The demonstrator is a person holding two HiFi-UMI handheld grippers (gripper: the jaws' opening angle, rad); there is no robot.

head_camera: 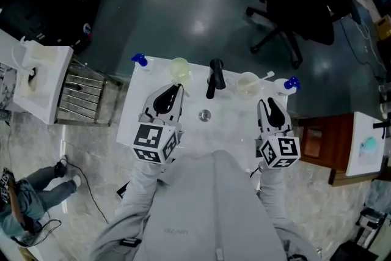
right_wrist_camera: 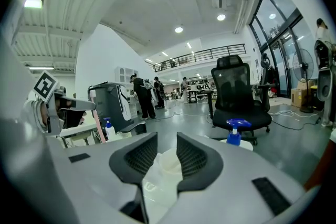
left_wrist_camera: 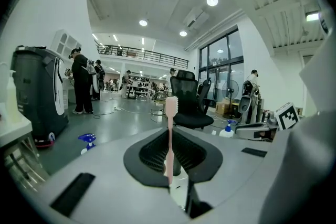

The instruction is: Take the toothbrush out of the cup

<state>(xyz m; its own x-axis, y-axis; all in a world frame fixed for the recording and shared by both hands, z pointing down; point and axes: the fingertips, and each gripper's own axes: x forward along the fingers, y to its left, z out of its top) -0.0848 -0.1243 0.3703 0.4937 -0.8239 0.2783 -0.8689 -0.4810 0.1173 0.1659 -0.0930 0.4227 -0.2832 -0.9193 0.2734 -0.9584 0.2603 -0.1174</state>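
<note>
the left claw [left_wrist_camera: 171, 157] is clamped tight on the pink toothbrush [left_wrist_camera: 171, 108]. the toothbrush stands upright with its handle between the jaws and its bristle end above the tips, a hold that looks meant for lifting it straight up and clear. the right claw [right_wrist_camera: 167, 150] has its jaws partly apart, with a pale see-through cup [right_wrist_camera: 167, 173] filling the gap. both pads seem to press its sides, probably to keep it from tipping or following the toothbrush. no part of the toothbrush shows inside that cup, so i judge it is out.

the two claw views show these grips, which the head view hides under the marker cubes. only the head view gives the layout. it shows a white sink top [head_camera: 232, 131] under both claws and a black tap [head_camera: 214, 77] ahead and between them. a yellowish cup [head_camera: 180, 70] sits just ahead of the left claw, and a blue-topped bottle [head_camera: 292, 84] just ahead of the right claw.
</note>
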